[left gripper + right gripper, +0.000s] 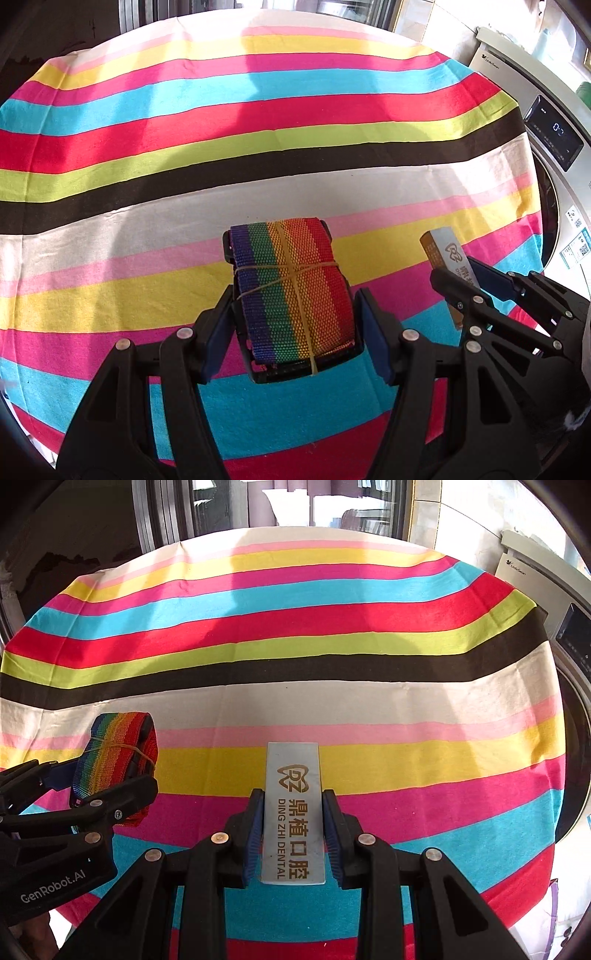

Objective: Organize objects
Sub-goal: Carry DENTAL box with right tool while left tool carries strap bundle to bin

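Note:
My left gripper is shut on a folded rainbow strap bundle tied with rubber bands and holds it above the striped tablecloth. The bundle also shows at the left of the right wrist view, with the left gripper around it. My right gripper is shut on a flat grey box printed "DING ZHI DENTAL". That box and the right gripper show at the right of the left wrist view.
The cloth-covered table fills both views. A white washing machine with a lit display stands right of the table. A window with a metal frame lies beyond the far edge.

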The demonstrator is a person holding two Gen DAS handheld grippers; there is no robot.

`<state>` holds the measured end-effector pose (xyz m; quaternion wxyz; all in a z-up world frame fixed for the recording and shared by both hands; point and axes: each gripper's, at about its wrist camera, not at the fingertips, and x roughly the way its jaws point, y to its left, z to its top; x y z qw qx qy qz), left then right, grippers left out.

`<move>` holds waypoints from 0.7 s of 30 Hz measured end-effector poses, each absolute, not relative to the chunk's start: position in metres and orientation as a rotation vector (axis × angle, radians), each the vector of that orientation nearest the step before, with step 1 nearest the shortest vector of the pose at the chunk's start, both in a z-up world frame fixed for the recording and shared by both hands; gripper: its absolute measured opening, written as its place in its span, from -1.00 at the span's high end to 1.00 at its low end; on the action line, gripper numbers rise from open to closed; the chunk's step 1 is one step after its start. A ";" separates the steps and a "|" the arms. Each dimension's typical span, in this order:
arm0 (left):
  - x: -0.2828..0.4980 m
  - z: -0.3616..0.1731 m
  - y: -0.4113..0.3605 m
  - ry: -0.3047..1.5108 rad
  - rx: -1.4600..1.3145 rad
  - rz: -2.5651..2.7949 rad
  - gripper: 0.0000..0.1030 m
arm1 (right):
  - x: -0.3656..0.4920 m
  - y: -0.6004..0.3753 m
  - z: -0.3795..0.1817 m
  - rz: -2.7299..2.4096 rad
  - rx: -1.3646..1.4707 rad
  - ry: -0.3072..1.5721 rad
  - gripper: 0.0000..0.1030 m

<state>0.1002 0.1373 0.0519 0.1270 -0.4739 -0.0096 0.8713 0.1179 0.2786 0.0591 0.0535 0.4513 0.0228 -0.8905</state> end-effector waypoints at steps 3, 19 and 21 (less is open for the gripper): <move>0.111 0.057 0.156 -0.004 -1.351 2.507 -0.29 | 0.131 0.295 0.064 -2.737 1.374 0.050 0.38; 0.176 0.062 0.266 0.139 -1.241 2.288 -0.29 | 0.218 0.406 0.077 -2.879 1.502 -0.063 0.38; 0.188 0.062 0.279 0.160 -1.232 2.263 -0.30 | 0.232 0.420 0.076 -2.892 1.525 -0.080 0.38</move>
